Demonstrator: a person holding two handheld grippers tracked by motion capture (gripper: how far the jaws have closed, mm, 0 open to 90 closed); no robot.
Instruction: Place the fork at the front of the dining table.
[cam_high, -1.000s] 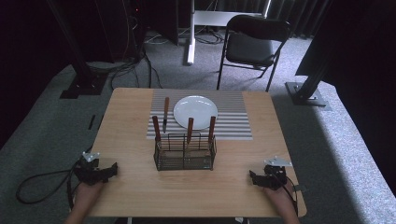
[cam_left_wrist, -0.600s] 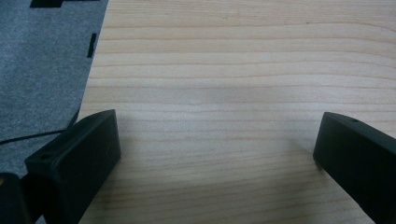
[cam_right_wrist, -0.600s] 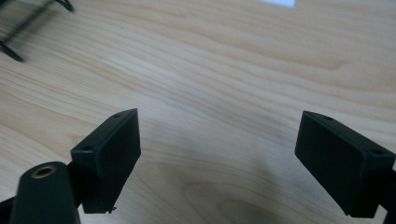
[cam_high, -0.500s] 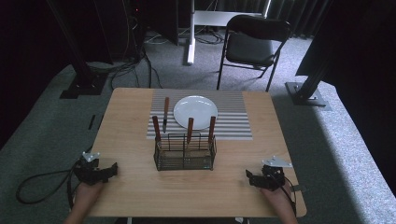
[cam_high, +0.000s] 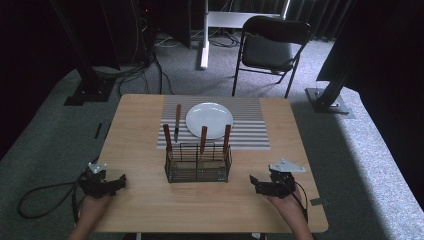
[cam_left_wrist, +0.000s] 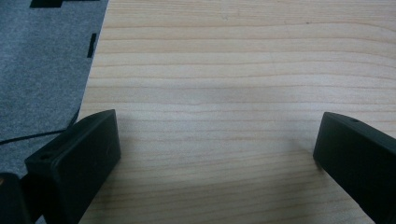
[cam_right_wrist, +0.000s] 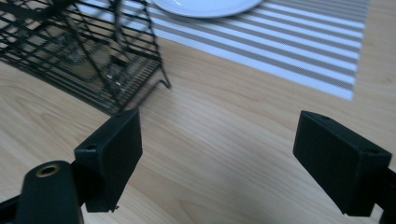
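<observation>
- High view: wooden table (cam_high: 150, 210) with a striped mat (cam_high: 250, 125) at its far middle; a white plate (cam_high: 209, 120) lies on the mat.
- High view: black wire basket (cam_high: 198, 163) stands at the mat's near edge, between the two grippers, with three brown-handled utensils (cam_high: 203, 139) upright in it.
- High view: one knife (cam_high: 177, 121) lies flat on the mat, just left of the plate.
- High view: left gripper (cam_high: 119, 183) rests near the table's near left corner, well apart from the basket; right gripper (cam_high: 254, 183) sits nearer the basket's right side, not touching it.
- High view: a folding chair (cam_high: 272, 47) stands on the grey carpet beyond the table.
- Left gripper view: left gripper (cam_left_wrist: 217, 140) has its jaws spread wide over bare wood, nothing between them; the table edge and carpet show at left.
- Right gripper view: right gripper (cam_right_wrist: 219, 140) has its jaws spread wide and empty; the basket (cam_right_wrist: 84, 56) lies ahead to the left, the mat (cam_right_wrist: 299, 60) and plate (cam_right_wrist: 205, 5) farther off.
</observation>
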